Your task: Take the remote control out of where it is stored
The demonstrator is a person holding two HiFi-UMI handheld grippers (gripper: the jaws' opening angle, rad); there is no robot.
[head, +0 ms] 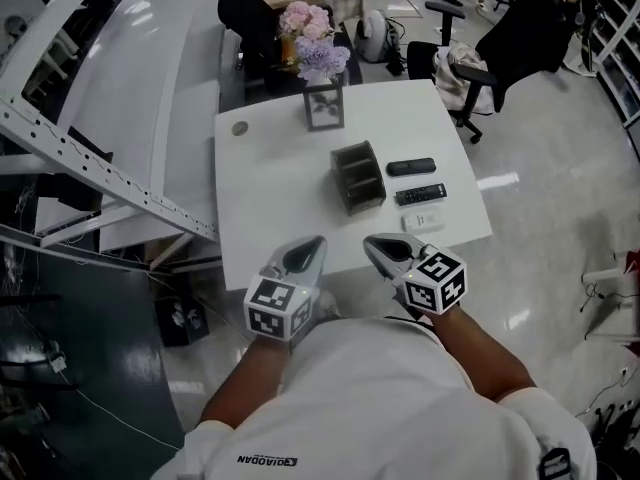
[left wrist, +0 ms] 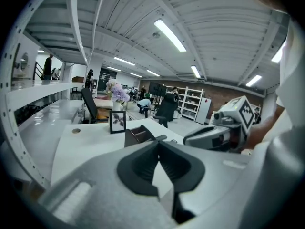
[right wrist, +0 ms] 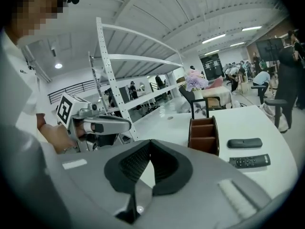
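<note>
Head view: both grippers hover over the near edge of the white square table (head: 262,183), the left gripper (head: 310,251) and right gripper (head: 380,247) side by side, well short of the dark brown compartmented organiser box (head: 358,176). Just right of that box, out on the tabletop, lie a smooth black remote control (head: 411,167), a black buttoned remote control (head: 420,194) and a small white remote control (head: 423,220). Left gripper view: the left gripper's (left wrist: 158,142) tips are pressed together, with nothing between them and the organiser ahead. Right gripper view: the right gripper (right wrist: 150,142) is pinched closed and empty, both black remotes off to its right.
</note>
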